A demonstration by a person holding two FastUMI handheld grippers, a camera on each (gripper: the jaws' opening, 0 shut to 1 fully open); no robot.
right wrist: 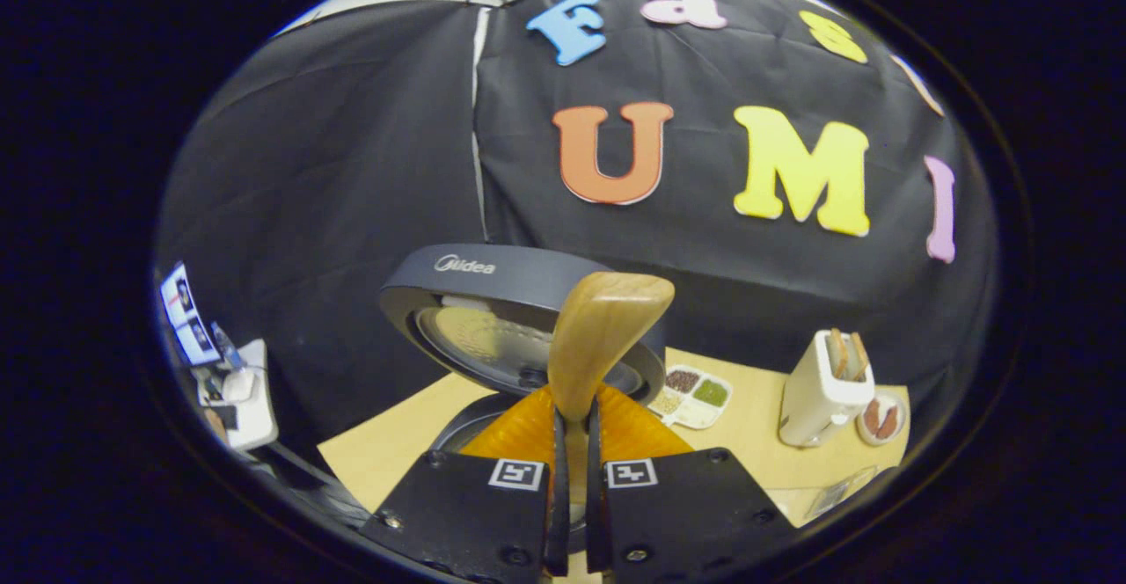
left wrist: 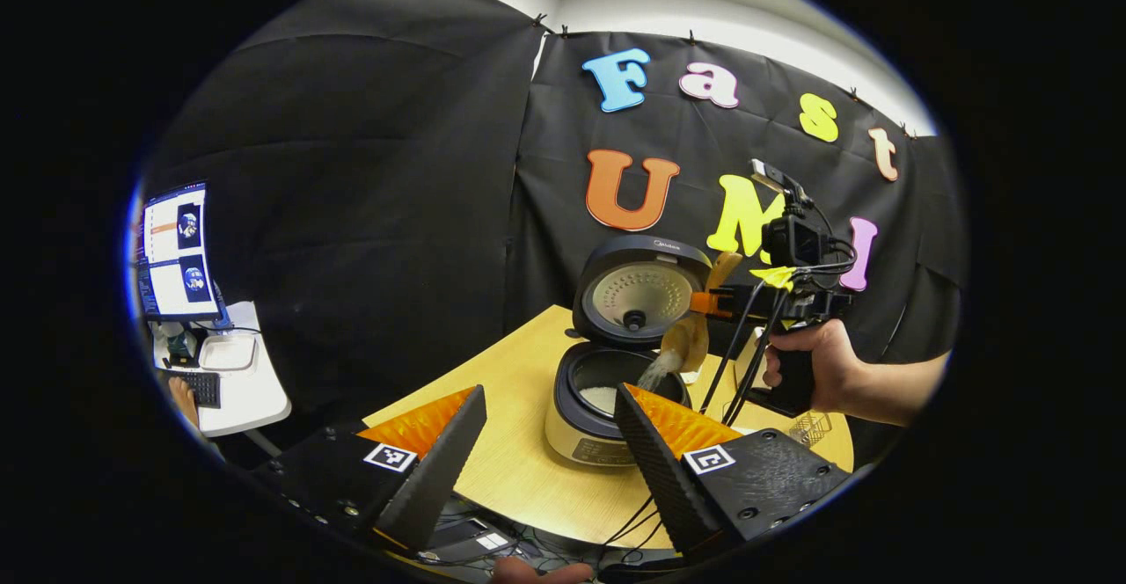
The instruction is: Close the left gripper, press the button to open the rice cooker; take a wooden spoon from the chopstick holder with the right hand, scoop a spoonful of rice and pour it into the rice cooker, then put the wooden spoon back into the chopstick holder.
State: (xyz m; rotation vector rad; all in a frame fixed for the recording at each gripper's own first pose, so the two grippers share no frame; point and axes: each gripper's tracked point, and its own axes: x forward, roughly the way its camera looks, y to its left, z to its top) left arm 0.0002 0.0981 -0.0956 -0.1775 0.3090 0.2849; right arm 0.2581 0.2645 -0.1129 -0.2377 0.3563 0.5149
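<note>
Rice is pouring off the wooden spoon into the rice cooker; there is already a white patch of grain in the inner pot. The spoon is tipped bowl-down over the pot's right edge. The lid stands fully up, so I judge the button press done, likewise the spoon pickup and the scoop.

Right gripper: clamped on the spoon handle, both fingers tight against it, with the handle end sticking up in front of the lid in the right gripper view. In the left gripper view it sits above and right of the cooker, with a hand on its grip.

Left gripper: jaws spread wide, nothing between them, hanging back on the near side of the desk, apart from the cooker.

What's left: finish the tip-out, then return the spoon to the chopstick holder, which stands on the desk well right of the cooker, next to a divided tray of grains. It has other utensils in it, so expect a snug slot on reinsertion.
</note>
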